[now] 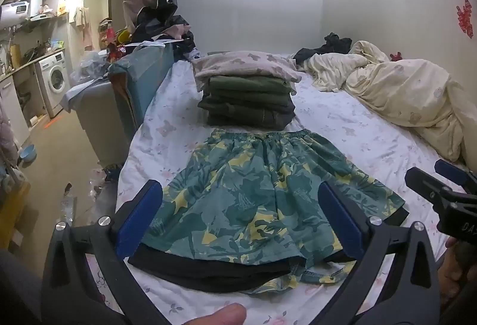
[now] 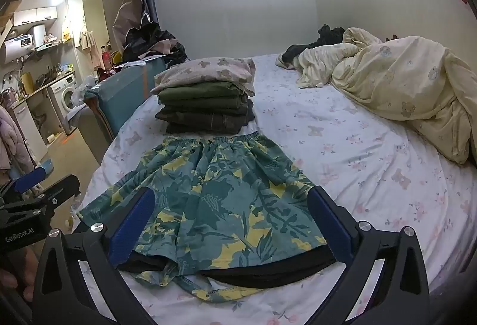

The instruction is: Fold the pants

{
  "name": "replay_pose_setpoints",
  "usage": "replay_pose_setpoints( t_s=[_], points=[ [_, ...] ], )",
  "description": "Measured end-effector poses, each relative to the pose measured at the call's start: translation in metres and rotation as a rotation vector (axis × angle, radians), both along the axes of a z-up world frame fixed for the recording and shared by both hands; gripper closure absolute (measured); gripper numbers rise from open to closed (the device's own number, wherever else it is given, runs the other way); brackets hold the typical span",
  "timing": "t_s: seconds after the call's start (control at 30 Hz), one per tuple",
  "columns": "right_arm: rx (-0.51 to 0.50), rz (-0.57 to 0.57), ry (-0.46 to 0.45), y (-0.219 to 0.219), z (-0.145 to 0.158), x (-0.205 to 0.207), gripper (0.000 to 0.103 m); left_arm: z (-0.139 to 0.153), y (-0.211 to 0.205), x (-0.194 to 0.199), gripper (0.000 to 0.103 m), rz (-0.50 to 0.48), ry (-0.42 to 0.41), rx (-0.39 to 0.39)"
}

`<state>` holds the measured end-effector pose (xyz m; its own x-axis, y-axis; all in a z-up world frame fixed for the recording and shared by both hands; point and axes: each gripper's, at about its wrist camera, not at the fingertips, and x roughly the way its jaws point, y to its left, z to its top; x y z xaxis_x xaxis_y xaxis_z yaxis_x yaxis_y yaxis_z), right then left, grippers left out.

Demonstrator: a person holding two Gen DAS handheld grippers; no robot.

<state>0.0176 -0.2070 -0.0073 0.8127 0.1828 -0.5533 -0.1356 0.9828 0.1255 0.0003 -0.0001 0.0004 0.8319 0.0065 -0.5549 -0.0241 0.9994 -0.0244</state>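
Floral bedsheet (image 1: 342,128) bearing flat leaf-print shorts (image 1: 253,194); left gripper (image 1: 241,217) and right gripper (image 2: 232,220) both spread wide, empty; best seize one side edge at waistband and hem together.

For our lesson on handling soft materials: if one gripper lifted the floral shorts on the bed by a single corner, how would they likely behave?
The floral shorts would probably drape and sag, since they lie flat and thin with a gathered waistband. They look light, so the open left gripper should lift them easily. The black lining at the hems may slip loose.
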Motion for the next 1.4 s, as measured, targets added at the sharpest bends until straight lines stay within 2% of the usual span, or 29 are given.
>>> replay_pose_setpoints(
  t_s=[1.4],
  points=[
    [-0.001, 0.0, 0.002, 0.0042, -0.001, -0.0024, 0.0, 0.0033, 0.0048, -0.0016, 0.0, 0.017, -0.02, -0.006]
  ],
)
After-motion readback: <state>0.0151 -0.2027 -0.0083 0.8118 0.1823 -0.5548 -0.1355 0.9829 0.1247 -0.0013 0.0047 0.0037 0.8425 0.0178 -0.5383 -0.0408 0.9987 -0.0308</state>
